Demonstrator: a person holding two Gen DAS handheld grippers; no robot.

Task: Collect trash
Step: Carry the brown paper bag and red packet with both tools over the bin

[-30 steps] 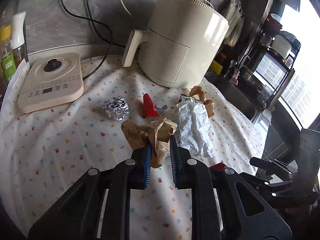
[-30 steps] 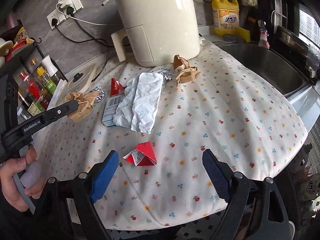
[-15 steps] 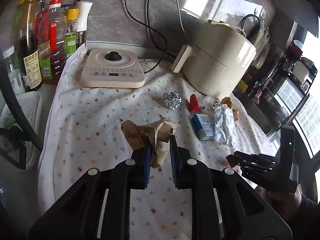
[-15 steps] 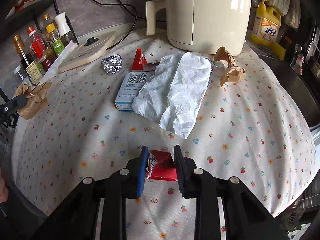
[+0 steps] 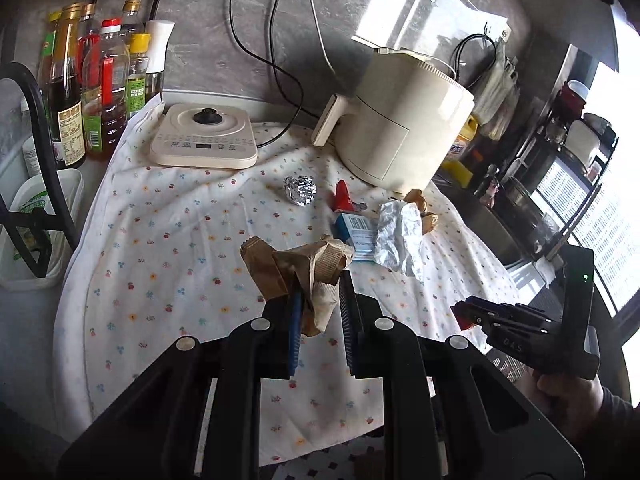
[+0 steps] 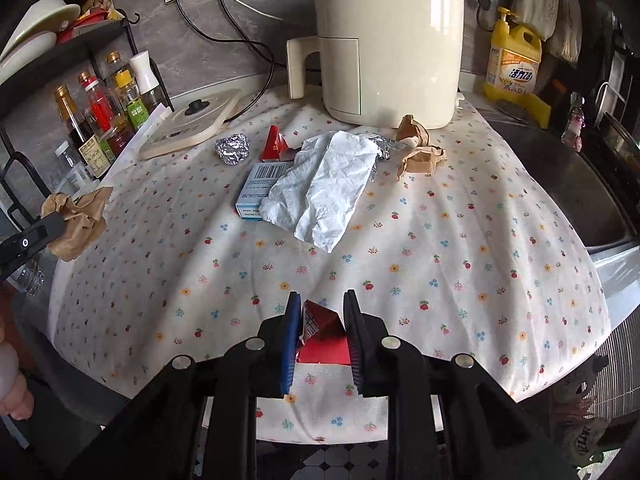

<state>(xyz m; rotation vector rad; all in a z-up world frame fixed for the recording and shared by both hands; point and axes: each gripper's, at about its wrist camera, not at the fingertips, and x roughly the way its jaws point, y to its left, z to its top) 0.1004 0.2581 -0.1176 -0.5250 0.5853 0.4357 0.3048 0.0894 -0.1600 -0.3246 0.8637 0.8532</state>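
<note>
Right wrist: right tool (image 6: 320, 312) closing on one red wrapper (image 6: 320, 330); left tool (image 5: 318, 300) clamps one brown paper (image 5: 298, 266).

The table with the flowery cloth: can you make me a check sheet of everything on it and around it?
Surface: flowery cloth covers the table, wrinkled.
Job's things: foil ball, red wrapper, blue box partly under white paper, brown paper scraps lie on the cloth.
Clutter: air fryer, flat cooker.
Grippers: left gripper shut on brown paper wad; right gripper closing, red carton piece pinched between its pads.
Cables: black and white cords run from wall sockets.
Surroundings: sauce bottles, yellow soap bottle, sink.
</note>
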